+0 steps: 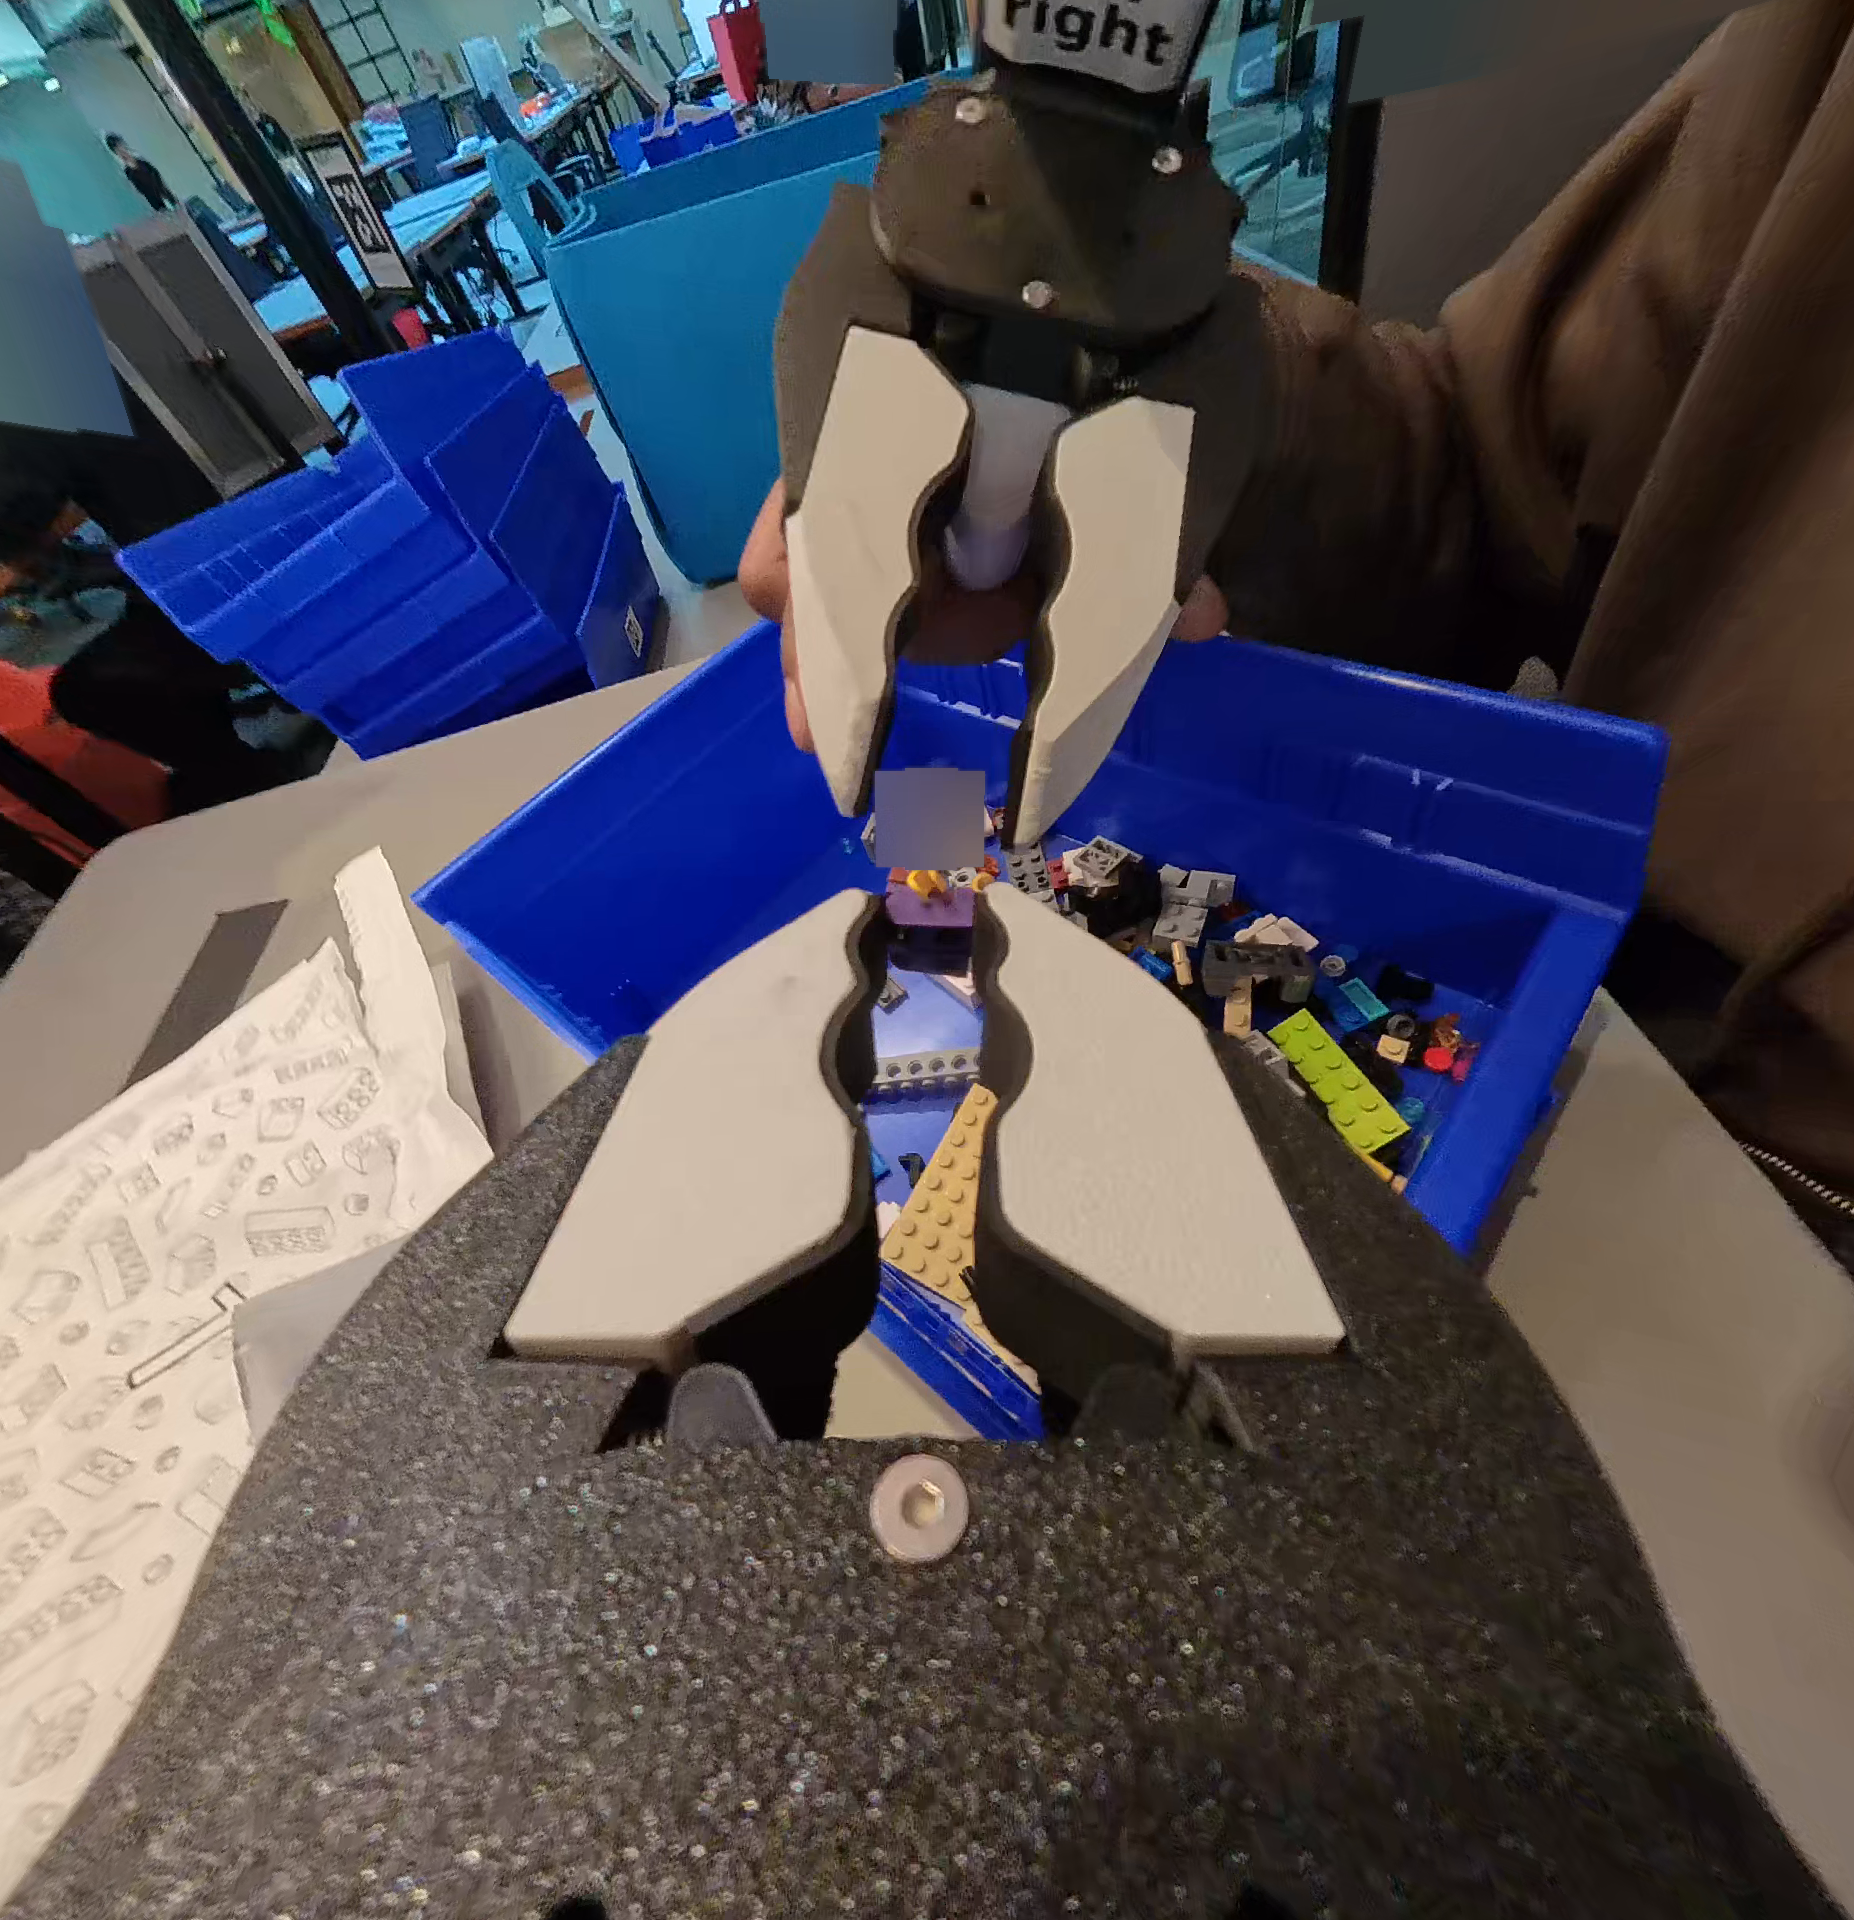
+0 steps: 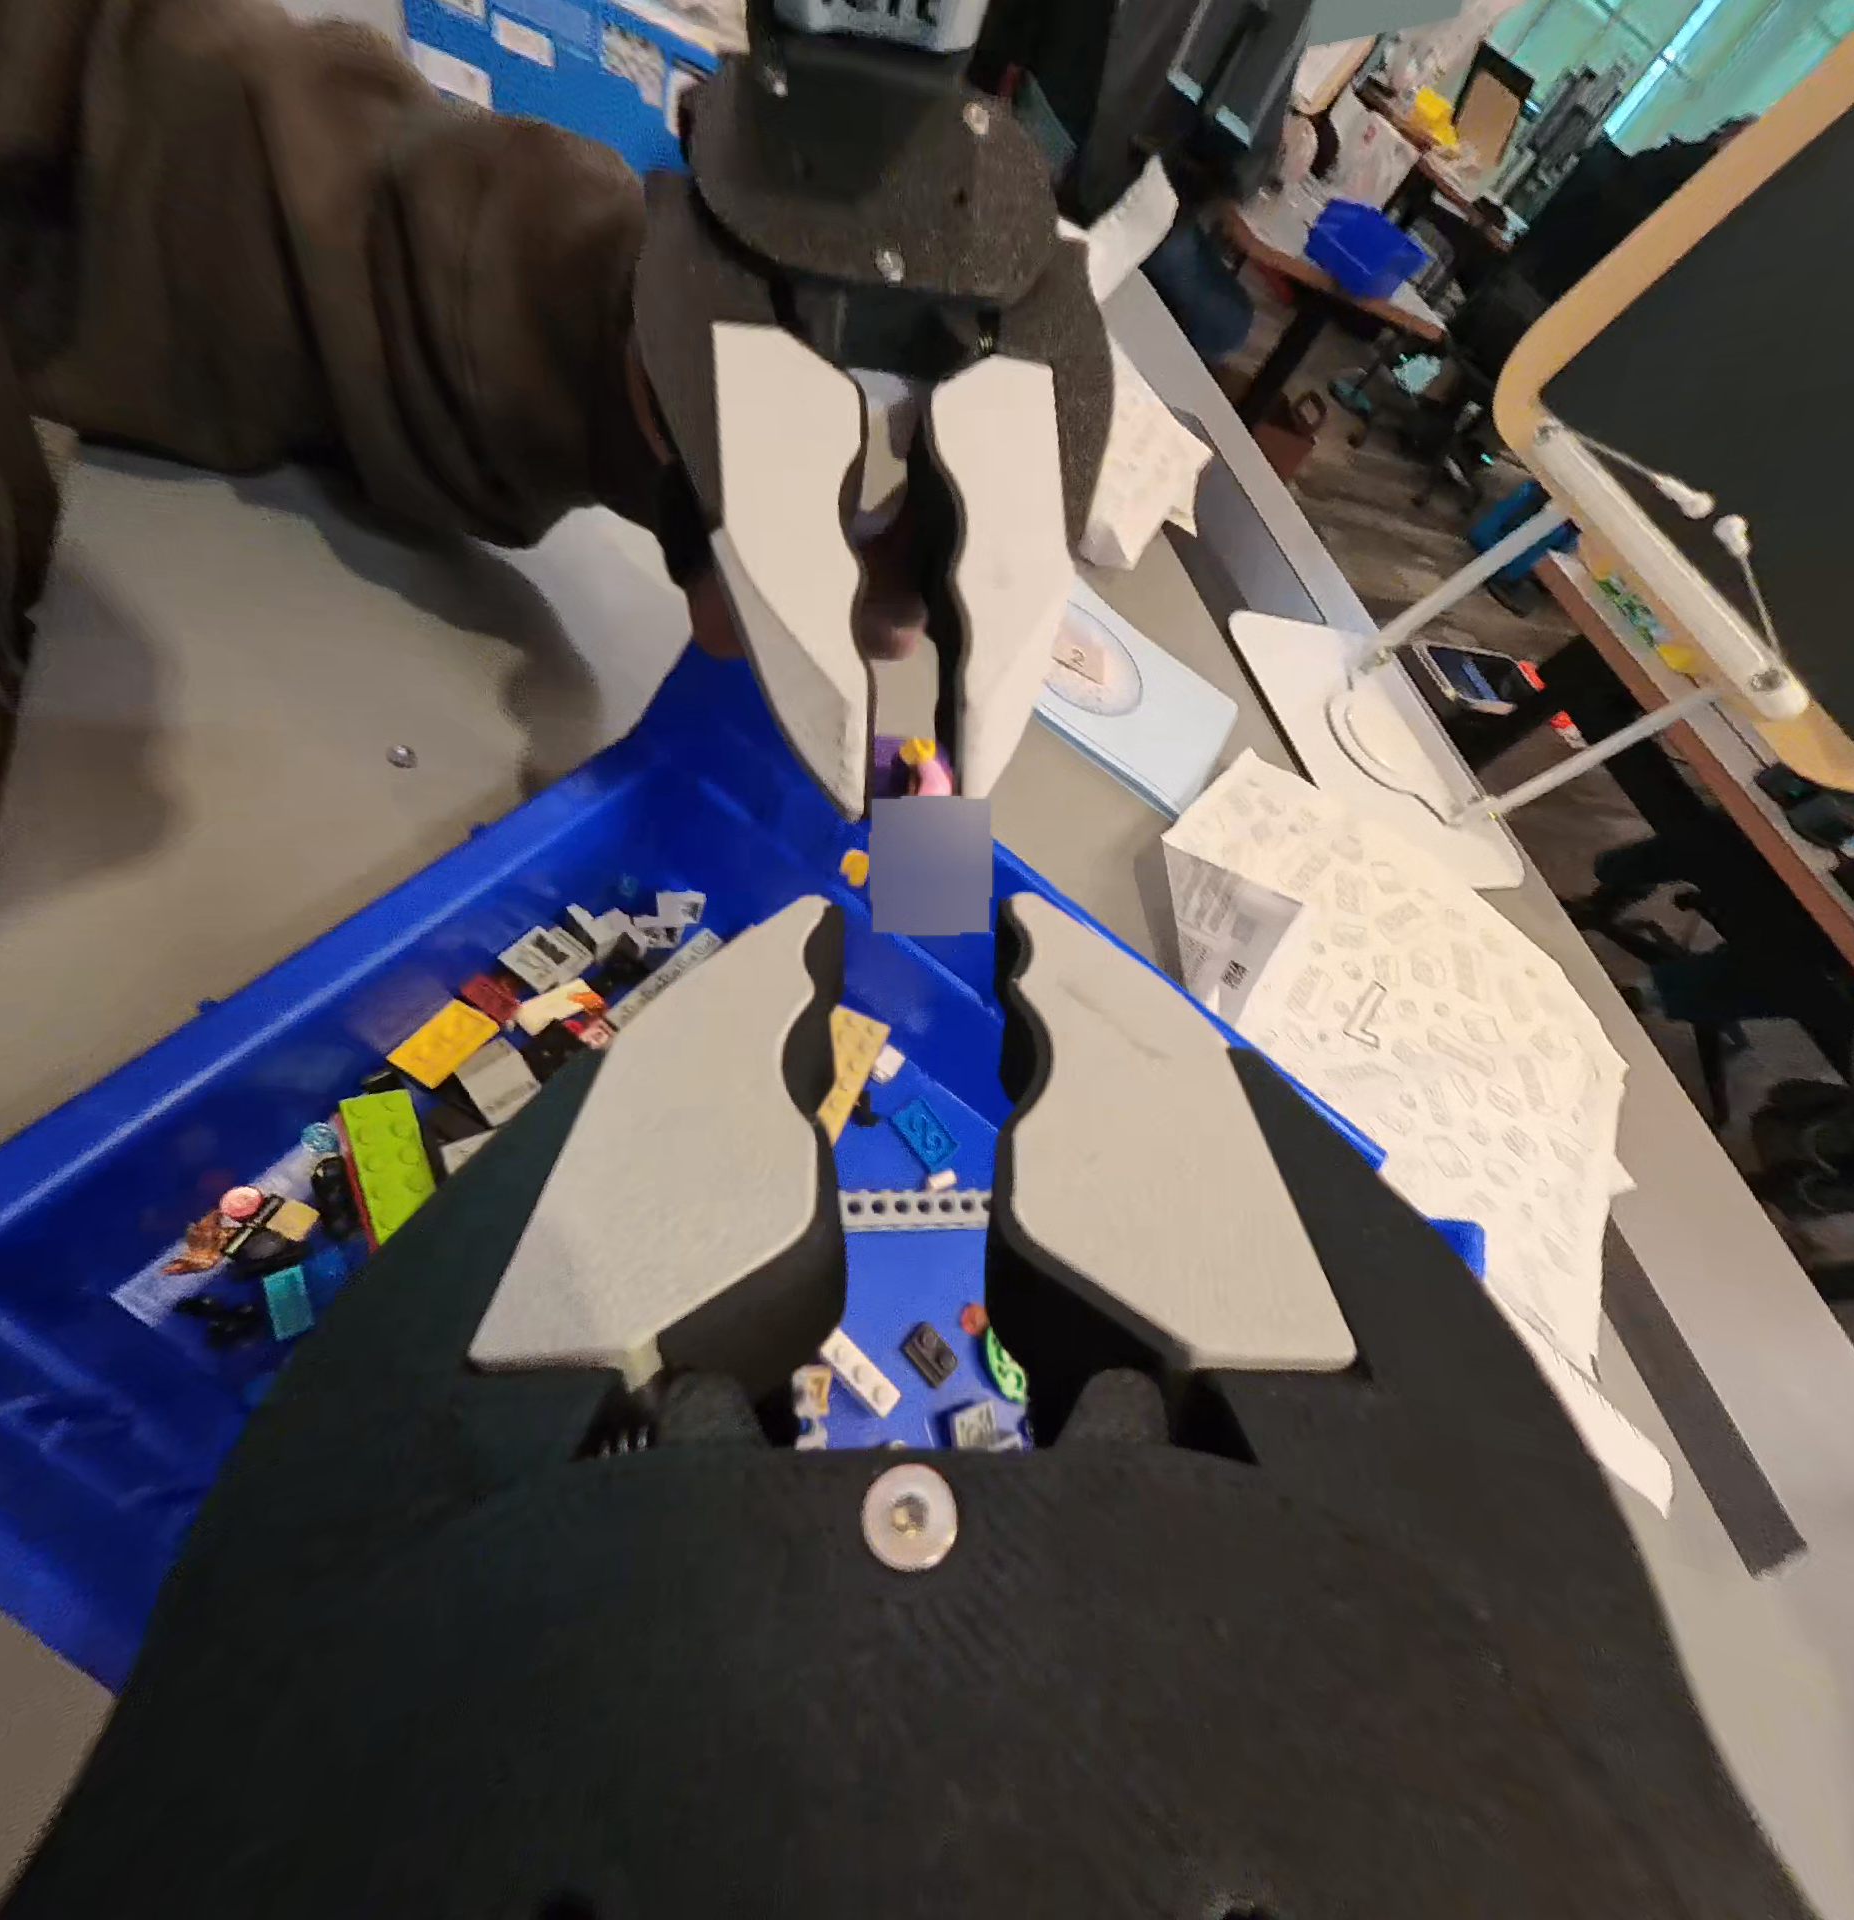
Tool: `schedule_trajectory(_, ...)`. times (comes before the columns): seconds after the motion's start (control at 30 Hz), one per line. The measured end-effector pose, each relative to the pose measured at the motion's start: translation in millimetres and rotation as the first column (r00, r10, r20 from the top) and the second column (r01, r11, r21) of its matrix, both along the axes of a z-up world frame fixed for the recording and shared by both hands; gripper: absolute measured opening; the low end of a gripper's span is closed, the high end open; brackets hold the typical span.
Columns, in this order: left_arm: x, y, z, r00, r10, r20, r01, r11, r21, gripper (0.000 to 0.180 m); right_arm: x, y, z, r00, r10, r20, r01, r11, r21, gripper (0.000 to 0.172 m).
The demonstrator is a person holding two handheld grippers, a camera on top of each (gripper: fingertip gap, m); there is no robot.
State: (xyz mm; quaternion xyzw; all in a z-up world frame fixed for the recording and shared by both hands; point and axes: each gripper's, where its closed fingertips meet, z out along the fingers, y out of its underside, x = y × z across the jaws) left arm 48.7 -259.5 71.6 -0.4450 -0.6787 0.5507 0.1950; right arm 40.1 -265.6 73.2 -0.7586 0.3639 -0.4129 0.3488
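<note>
Left hand-held gripper (image 1: 930, 896) is clenched on a small purple toy figure (image 1: 928, 912). The purple bit sits right between the fingertips w/ both pads up against its sides, and the little yellow hands poke out just past the tips. The figure's top end is under a blurred patch, so no detail there. Right hand-held gripper (image 2: 918, 920) comes in from the opposite side, tip to tip w/ the left one, its jaws wider apart around that same top end. I can't tell if its pads actually touch it, bc the patch covers that spot. Both are up over a blue bin (image 1: 642, 862). Straight below the left one, on the bin floor, there's a tan studded plate (image 1: 944, 1195) and a grey beam w/ holes (image 1: 928, 1070). Off to its right is a heap of loose bricks (image 1: 1266, 966), mostly grey and black, w/ a long lime green brick (image 1: 1338, 1081) at the near end. The bin sits on a grey tabletop (image 1: 1681, 1403). To the left gripper's left, a white paper bag printed w/ brick doodles (image 1: 175, 1247) lies flat beside the bin. Further out on that side is a stack of more blue bins (image 1: 403, 582), and a brown sleeve (image 1: 1629, 416) is behind the right gripper.
</note>
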Motion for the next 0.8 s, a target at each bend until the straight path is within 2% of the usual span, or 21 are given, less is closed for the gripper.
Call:
schedule_trajectory(0.03,-1.6,0.7,-0.8,1.0,-0.003,0.011,0.004,1.0,-0.017,0.015,1.1,2.4,-0.3,1.0,0.012,-0.001,-0.012,1.0,-0.001,0.026)
schedule_trajectory(0.1,-3.1,2.0,-3.1,1.0,-0.009,0.016,0.01,1.0,-0.026,0.015,2.3,5.9,-0.9,0.999,0.034,-0.003,-0.034,0.999,-0.01,0.016)
schedule_trajectory(0.23,2.9,0.7,-3.7,0.999,0.007,-0.033,-0.007,1.0,0.003,0.015,3.7,2.9,0.1,1.0,0.024,0.007,-0.024,1.0,0.02,0.015)
schedule_trajectory(0.3,19.7,-4.2,-4.6,0.996,0.057,-0.074,-0.054,0.998,0.042,0.015,-0.9,-18.0,5.8,0.998,-0.054,0.043,0.055,0.998,-0.021,0.015)
schedule_trajectory(0.4,36.1,-3.9,4.6,0.981,0.079,-0.175,-0.065,0.995,0.08,0.015,-16.9,-36.3,13.4,0.994,-0.094,0.057,0.092,0.995,0.029,0.014)
schedule_trajectory(0.47,32.4,-2.4,7.3,0.984,0.06,-0.169,-0.049,0.996,0.07,0.015,-19.9,-41.8,6.8,0.993,-0.114,0.039,0.115,0.993,-0.024,0.014)
schedule_trajectory(0.67,9.3,-1.9,7.0,0.99,0.023,-0.141,-0.012,0.997,0.079,0.015,-14.2,-29.3,8.8,0.996,-0.073,0.056,0.074,0.997,-0.018,0.014)
schedule_trajectory(0.8,4.7,-2.1,8.4,0.989,0.023,-0.149,-0.012,0.997,0.078,0.015,-11.0,-23.5,0.8,0.998,-0.051,0.026,0.053,0.996,-0.068,0.018)
